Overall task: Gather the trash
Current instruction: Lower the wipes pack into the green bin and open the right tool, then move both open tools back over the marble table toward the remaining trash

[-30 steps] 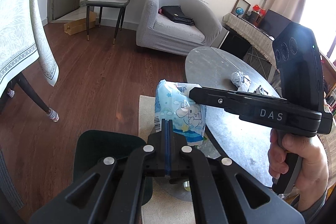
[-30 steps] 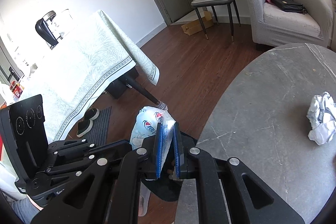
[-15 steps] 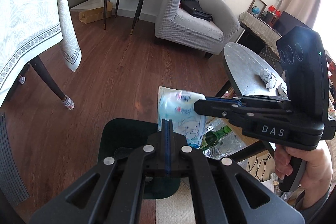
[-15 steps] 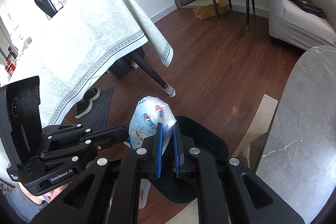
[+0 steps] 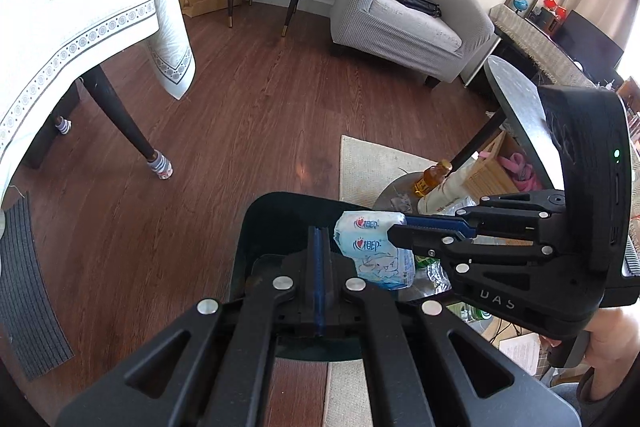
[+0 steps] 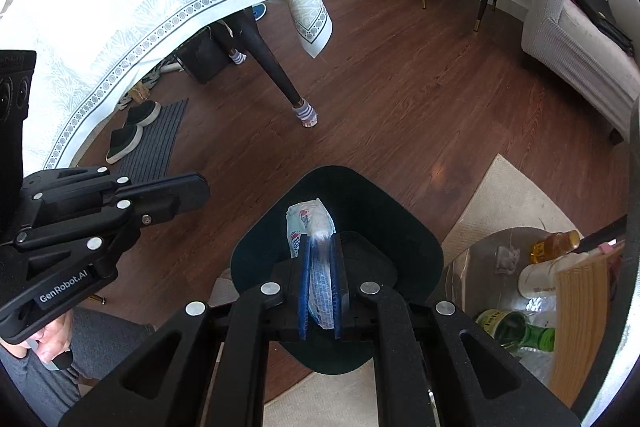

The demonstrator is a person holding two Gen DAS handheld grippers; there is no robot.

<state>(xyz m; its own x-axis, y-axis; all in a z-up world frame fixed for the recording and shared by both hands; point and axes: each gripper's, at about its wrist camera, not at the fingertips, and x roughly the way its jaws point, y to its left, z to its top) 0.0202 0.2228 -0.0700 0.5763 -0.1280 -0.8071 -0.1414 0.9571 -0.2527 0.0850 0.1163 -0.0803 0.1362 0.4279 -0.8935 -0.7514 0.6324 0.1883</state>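
My right gripper [image 6: 320, 291] pinches the tissue packet [image 5: 374, 251] over the dark bin [image 6: 416, 239]; my left gripper [image 5: 319, 267] is pressed together (nothing in it).

Legible markings, as inspected:

1. Right gripper [image 5: 400, 231], body at lower right of the left wrist view: pale letters reading "DAS", the first letter indistinct.
2. Left gripper [image 6: 200, 189], body at lower left of the right wrist view: white lettering "GenRobot.AI".
3. Tissue pack [image 5: 370, 247], centre of the left wrist view: red heart logo with printed characters, shown twice; characters not reliably readable.
4. Green bottle [image 6: 516, 331], lower right of the right wrist view: label print present, illegible.
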